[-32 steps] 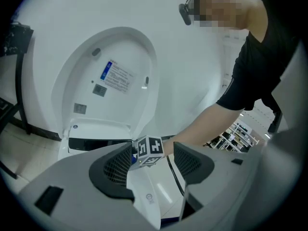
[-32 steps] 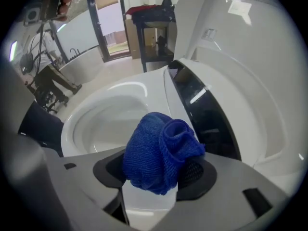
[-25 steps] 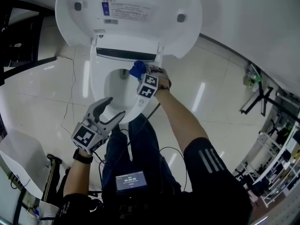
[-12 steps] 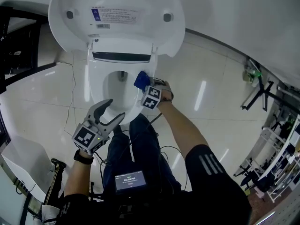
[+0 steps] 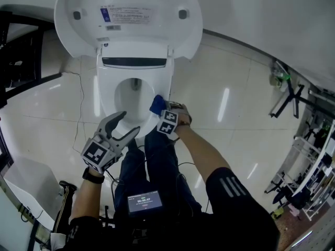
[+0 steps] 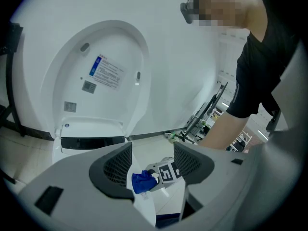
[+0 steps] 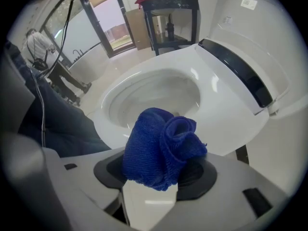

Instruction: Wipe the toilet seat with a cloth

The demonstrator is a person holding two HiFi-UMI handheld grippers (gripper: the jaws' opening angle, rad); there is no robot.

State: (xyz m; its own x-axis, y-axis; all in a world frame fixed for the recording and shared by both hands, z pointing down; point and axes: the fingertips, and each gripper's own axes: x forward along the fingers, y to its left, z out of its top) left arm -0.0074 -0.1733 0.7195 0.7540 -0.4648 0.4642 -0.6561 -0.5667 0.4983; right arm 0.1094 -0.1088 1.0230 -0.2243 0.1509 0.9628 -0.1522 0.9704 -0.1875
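a bunched blue cloth [image 7: 161, 148] sits at about 4 o'clock on the white toilet seat [image 5: 107, 95] rim, clenched in the right gripper [image 5: 159, 109]. the left gripper [image 5: 130, 122] hovers near 6 o'clock, jaws spread with nothing in them. the white lid [image 5: 131, 14] stands raised at 12 o'clock.

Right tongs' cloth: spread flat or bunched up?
Bunched. The blue cloth is a rolled, folded-over wad clamped in the right tongs; no part lies flat.
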